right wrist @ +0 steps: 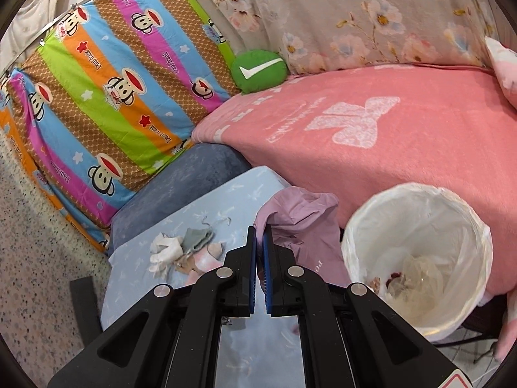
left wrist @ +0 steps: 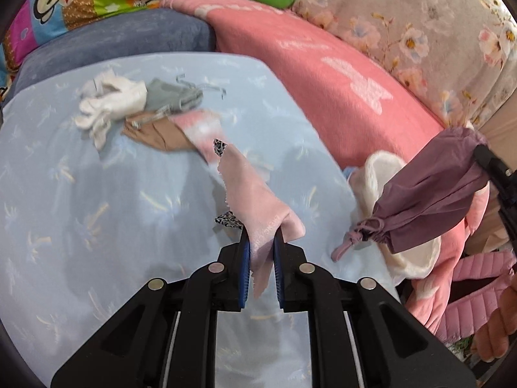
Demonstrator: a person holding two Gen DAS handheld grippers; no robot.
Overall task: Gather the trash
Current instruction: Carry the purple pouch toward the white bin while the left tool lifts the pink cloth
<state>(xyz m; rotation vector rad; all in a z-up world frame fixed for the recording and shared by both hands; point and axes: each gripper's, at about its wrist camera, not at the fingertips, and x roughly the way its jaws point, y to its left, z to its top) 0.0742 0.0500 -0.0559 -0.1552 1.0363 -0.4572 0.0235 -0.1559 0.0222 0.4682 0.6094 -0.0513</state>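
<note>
My left gripper (left wrist: pixel 261 237) is shut on a pale pink cloth (left wrist: pixel 255 194), which hangs lifted over the light blue table cover (left wrist: pixel 97 210). Small leopard-print scraps (left wrist: pixel 229 220) show beside it. A pile of white, grey, brown and pink cloth bits (left wrist: pixel 145 110) lies farther back on the table. My right gripper (right wrist: pixel 259 231) is shut on a purple drawstring bag (right wrist: pixel 300 220), which in the left wrist view hangs as the same purple bag (left wrist: pixel 429 200) in front of the bin. The white-lined bin (right wrist: pixel 416 207) stands at the right, with crumpled wrappers at its bottom.
A pink blanket (right wrist: pixel 371 135) covers the bed behind the table and bin. Floral bedding (right wrist: pixel 355 16), a green cushion (right wrist: pixel 258 71) and a striped monkey-print sheet (right wrist: pixel 113 97) lie beyond. A blue-grey cushion (right wrist: pixel 187 181) borders the table. Speckled floor (right wrist: pixel 32 242) at left.
</note>
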